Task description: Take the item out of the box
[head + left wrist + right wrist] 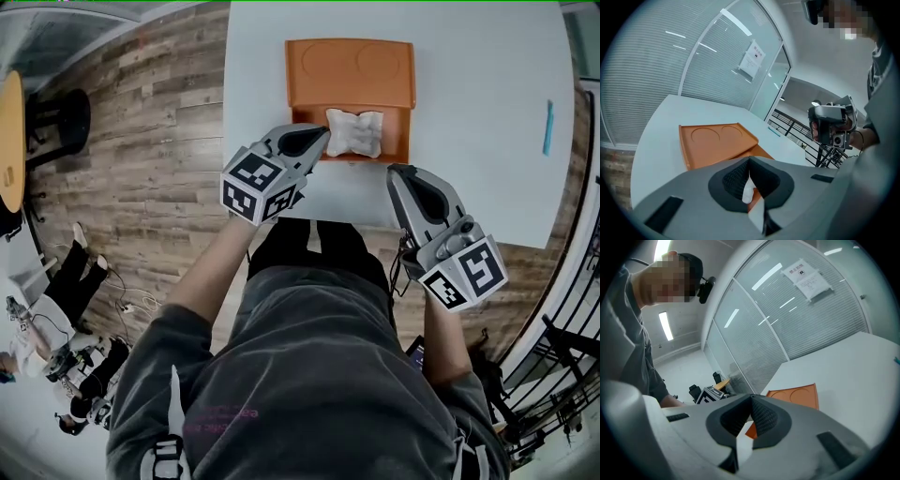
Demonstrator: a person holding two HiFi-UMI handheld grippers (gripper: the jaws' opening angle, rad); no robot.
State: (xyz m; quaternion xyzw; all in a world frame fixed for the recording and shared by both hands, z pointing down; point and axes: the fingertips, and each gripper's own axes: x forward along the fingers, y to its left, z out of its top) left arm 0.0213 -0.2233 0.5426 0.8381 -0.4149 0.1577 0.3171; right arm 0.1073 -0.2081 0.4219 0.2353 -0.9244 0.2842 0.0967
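An orange box (401,136) lies open on the white table (487,187), its lid (350,70) folded flat on the far side. A crumpled white item (354,132) sits in the box's near half. My left gripper (325,134) is shut, its tip at the item's left edge just above the box wall, with nothing between the jaws. In the left gripper view the white item (747,192) shows below the closed tips (750,160), with the lid (717,143) beyond. My right gripper (394,172) is shut and empty, near the table's front edge, right of the box.
A thin blue pen-like object (547,127) lies at the table's right side. Wooden floor (150,141) runs along the left, with a round yellow table (9,141) there. A black railing (562,366) stands at the right. A glass wall (797,319) backs the table.
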